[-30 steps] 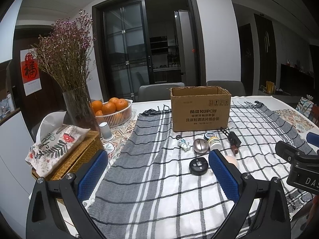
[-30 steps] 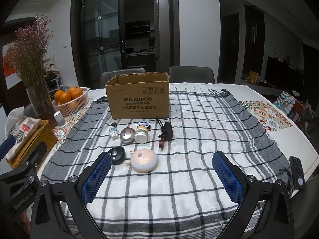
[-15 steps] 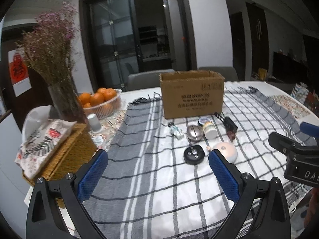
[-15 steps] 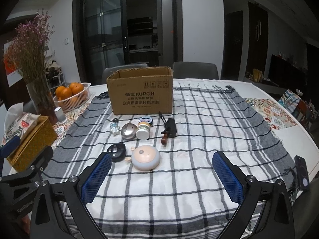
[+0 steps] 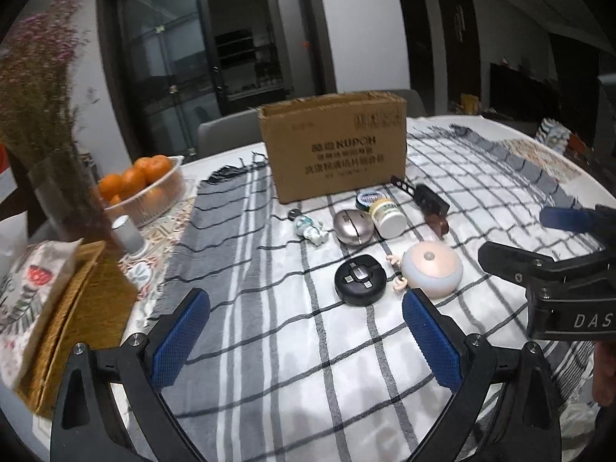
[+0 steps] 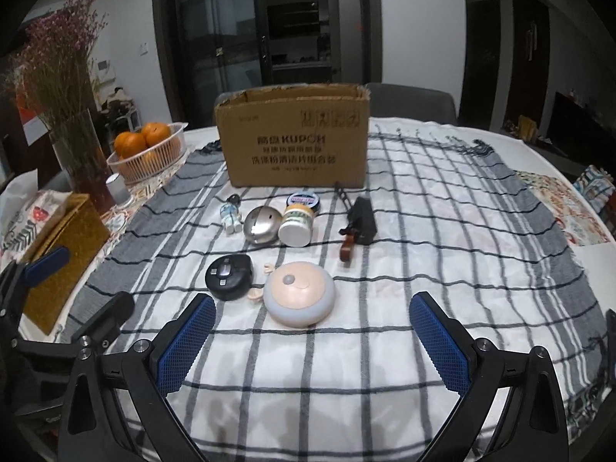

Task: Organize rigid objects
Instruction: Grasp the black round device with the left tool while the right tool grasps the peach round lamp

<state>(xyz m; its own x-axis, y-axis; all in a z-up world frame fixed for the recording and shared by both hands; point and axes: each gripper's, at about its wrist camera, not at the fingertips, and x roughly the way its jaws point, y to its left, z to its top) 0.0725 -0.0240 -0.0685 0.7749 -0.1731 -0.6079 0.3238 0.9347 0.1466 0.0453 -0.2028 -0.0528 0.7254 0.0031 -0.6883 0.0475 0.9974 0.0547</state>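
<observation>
Folding knife (image 6: 356, 227), lengthwise toward box (image 6: 294, 142)

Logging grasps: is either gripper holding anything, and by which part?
Nothing held. Left gripper and right gripper are both open above the cloth.

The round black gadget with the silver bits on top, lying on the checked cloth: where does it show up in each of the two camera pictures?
Left wrist view: the round black gadget lies right of centre, just beyond the tip of the right-hand blue finger.
Right wrist view: the gadget lies left of centre, just beyond the tip of the left-hand blue finger.
Shared landmark: the pale pink dome lies close on its right in both.
</observation>
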